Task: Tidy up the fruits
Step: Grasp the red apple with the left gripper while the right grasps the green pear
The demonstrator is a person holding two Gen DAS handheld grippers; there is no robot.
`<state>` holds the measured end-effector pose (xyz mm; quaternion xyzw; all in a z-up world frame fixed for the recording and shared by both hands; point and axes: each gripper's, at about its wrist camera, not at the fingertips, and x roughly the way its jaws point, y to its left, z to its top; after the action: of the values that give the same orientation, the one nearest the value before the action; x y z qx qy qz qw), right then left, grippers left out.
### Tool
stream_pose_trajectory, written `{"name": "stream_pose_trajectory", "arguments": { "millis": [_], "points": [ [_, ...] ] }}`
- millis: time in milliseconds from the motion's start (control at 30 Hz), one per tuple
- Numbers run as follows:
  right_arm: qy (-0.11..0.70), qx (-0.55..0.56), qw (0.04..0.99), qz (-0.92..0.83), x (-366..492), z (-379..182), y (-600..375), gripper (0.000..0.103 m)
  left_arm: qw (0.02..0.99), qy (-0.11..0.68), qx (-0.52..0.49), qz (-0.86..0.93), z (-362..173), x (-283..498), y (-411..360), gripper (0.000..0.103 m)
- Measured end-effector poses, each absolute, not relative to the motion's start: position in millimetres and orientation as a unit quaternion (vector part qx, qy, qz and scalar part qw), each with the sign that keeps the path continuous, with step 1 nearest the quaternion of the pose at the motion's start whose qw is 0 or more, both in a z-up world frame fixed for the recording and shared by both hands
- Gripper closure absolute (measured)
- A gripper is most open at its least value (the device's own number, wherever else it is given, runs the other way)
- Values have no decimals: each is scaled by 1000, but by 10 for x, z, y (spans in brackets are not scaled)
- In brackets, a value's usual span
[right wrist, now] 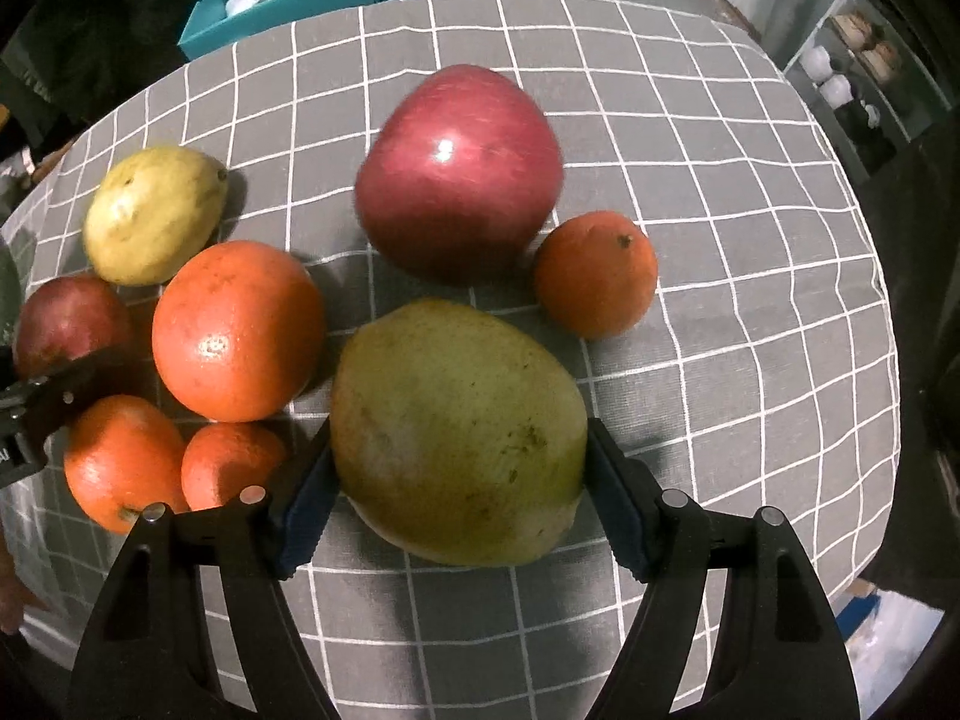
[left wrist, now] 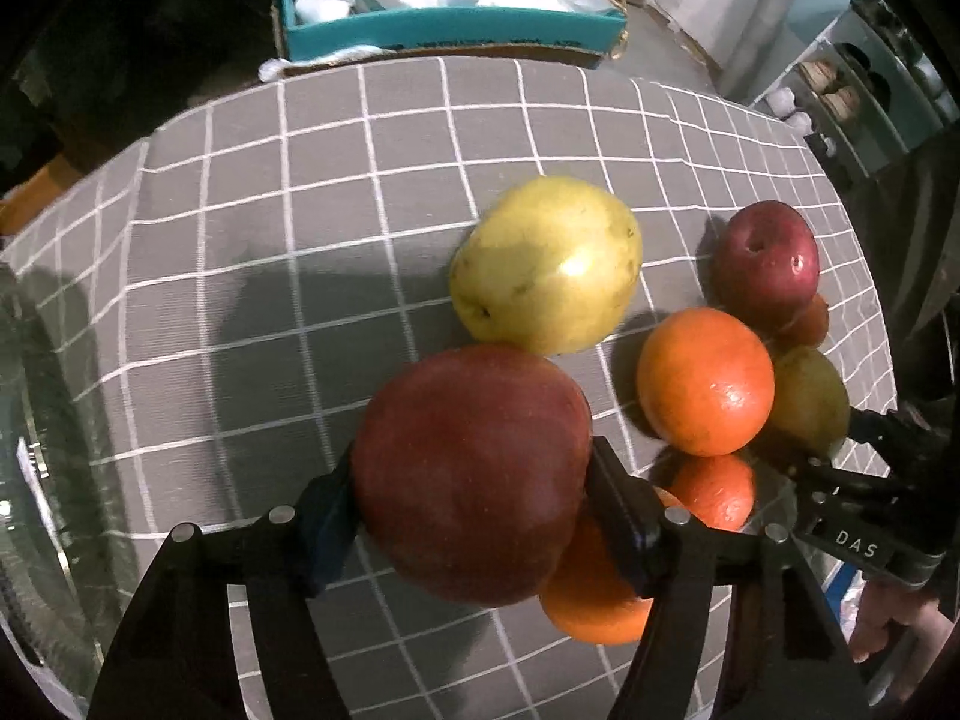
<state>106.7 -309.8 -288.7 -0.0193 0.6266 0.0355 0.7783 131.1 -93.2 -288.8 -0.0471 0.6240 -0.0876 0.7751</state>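
While both hands are loaded with fruit, the trick for this step is lifting straight up and slowly, since round fruit loves to squirt out sideways and knock the neighbours rolling. Keep the squeeze gentle too, pears bruise.

Left tool (left wrist: 471, 501): clamped on a dark red apple (left wrist: 474, 474), pads pressing its two sides, nothing slack that I can see. A yellow pear (left wrist: 546, 264) sits just past it at about 1 o'clock, and an orange (left wrist: 591, 594) is tucked right under the apple at 5 o'clock, so watch that one.

Right tool (right wrist: 459, 495): closed around a greenish pear (right wrist: 459, 432), pads against both flanks. A big red apple (right wrist: 459, 171) lies at 12 o'clock, a mandarin (right wrist: 594, 273) at 2, and a large orange (right wrist: 237, 330) at 10.

Everything rests on the worktop's grey checked cloth (right wrist: 720, 360), bunched toward the near side.
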Motion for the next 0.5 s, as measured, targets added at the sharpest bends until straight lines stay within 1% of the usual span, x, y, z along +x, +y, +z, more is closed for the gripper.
{"name": "stream_pose_trajectory", "arguments": {
  "millis": [133,333,500],
  "points": [
    [613,-22,789,34,1012,-2831,-3063,27,789,608,-35,-83,-2750,1256,-906,32],
    [577,-35,815,30,947,-2565,-2980,27,812,578,-9,-75,-2526,1115,-872,32],
    [544,-35,837,37,944,-2275,-2894,27,824,562,-14,-73,-2363,991,-778,32]
  ]
}}
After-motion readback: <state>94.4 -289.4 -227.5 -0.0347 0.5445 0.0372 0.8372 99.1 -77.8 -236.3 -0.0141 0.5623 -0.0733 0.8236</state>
